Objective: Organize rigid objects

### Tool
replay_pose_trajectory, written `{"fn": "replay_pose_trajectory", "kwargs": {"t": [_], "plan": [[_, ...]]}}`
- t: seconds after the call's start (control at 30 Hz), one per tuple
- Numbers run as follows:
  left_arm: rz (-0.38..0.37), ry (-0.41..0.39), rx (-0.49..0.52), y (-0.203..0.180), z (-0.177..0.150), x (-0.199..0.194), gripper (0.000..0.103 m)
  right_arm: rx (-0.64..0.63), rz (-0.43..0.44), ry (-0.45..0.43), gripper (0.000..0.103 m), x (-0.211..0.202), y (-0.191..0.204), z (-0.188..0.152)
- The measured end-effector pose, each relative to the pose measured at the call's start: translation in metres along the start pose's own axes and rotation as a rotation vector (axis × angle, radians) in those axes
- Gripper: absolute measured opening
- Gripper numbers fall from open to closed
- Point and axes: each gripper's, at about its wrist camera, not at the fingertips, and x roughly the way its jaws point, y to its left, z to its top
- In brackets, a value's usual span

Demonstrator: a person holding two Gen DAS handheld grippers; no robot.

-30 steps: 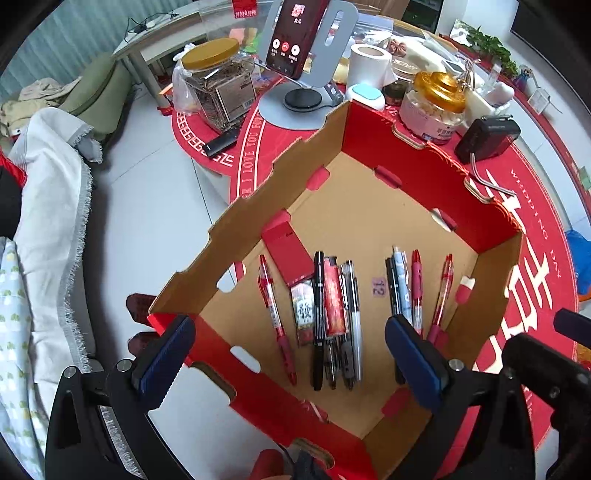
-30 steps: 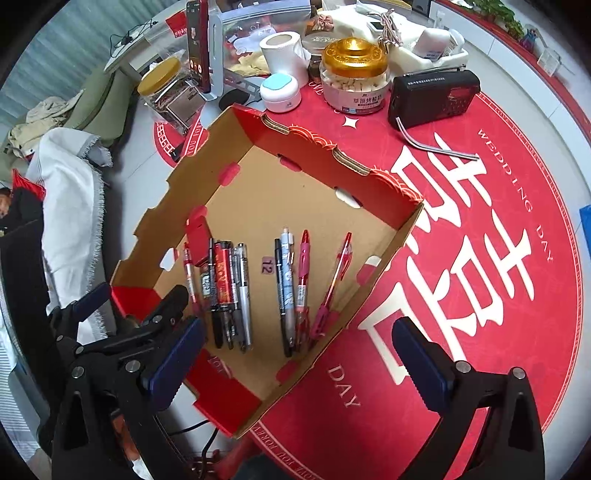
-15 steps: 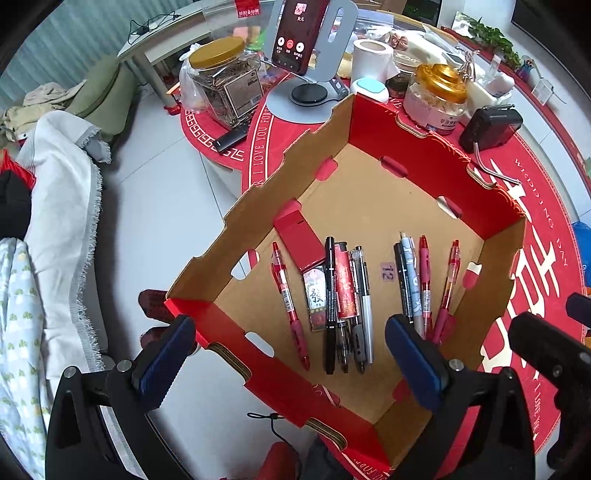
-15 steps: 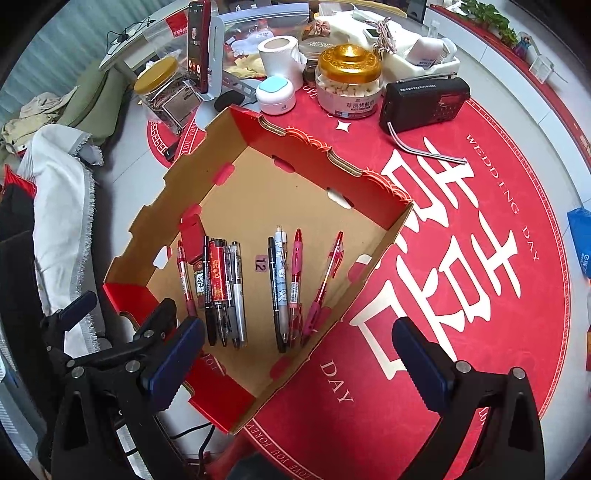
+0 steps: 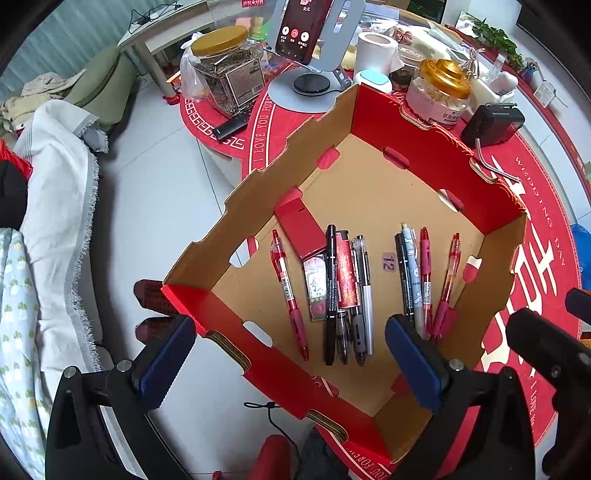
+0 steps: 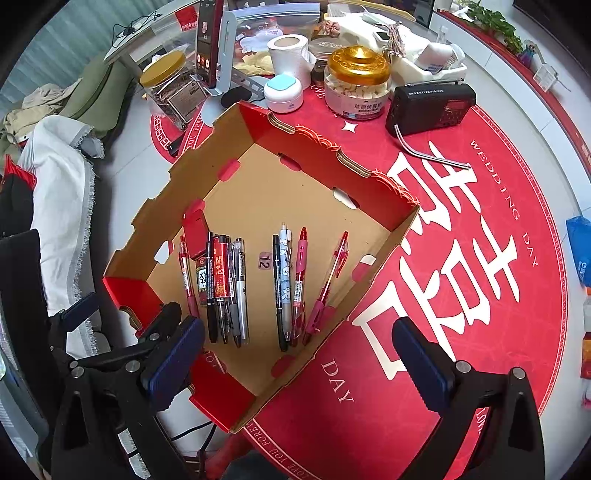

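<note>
- I am in a lived-in room of a home; the round surface (image 6: 498, 332) under my work wears a red cloth printed with wedding wording
- At its far side stand a gold-lidded jar (image 6: 357, 83) of snacks, a roll of paper (image 6: 289, 55), a small black radio (image 6: 430, 107) and a phone on a stand (image 5: 304, 29); household clutter, not tools
- A white cloth (image 5: 59, 177) drapes soft furniture at my left beside a green cushion (image 5: 103, 85); the floor (image 5: 159, 192) is pale tile

worktop (image 6: 461, 295): round, red cloth | on it: cardboard box (image 6: 295, 199), black radio (image 6: 430, 107), gold-lidded jar (image 6: 356, 85), phone stand (image 5: 314, 81)
</note>
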Motion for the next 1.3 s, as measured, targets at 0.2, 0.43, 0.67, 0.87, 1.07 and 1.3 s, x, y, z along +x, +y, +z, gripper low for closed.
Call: {"fn": "replay_pose_trajectory", "kwargs": {"t": [0.2, 0.43, 0.67, 0.87, 1.07, 1.3], "plan": [[0.004, 0.001, 0.002, 0.0021, -0.0009, 0.0004, 0.102, -0.006, -0.001, 0.002, 0.102, 0.0002, 0.0032, 0.0007], [-0.004, 0.008, -0.001, 0.0029, -0.0017, 0.0006, 0.102, -0.011, -0.007, 0.003, 0.102, 0.0002, 0.0046, 0.0012], [-0.008, 0.009, -0.005, 0.0027, -0.0016, 0.0001, 0.103, -0.02, -0.008, 0.006, 0.102, 0.0005, 0.007, 0.0009], [-0.012, 0.008, 0.0, 0.0011, -0.0004, -0.0005, 0.102, -0.028, -0.01, 0.008, 0.102, -0.0001, 0.0082, 0.0011], [-0.014, 0.011, 0.0, 0.0016, -0.0002, -0.0008, 0.102, -0.028, -0.012, 0.007, 0.102, -0.0014, 0.0082, 0.0016], [-0.021, 0.017, -0.007, 0.0018, -0.0008, -0.0006, 0.102, -0.03, -0.014, 0.005, 0.102, -0.0021, 0.0089, 0.0017]]}}
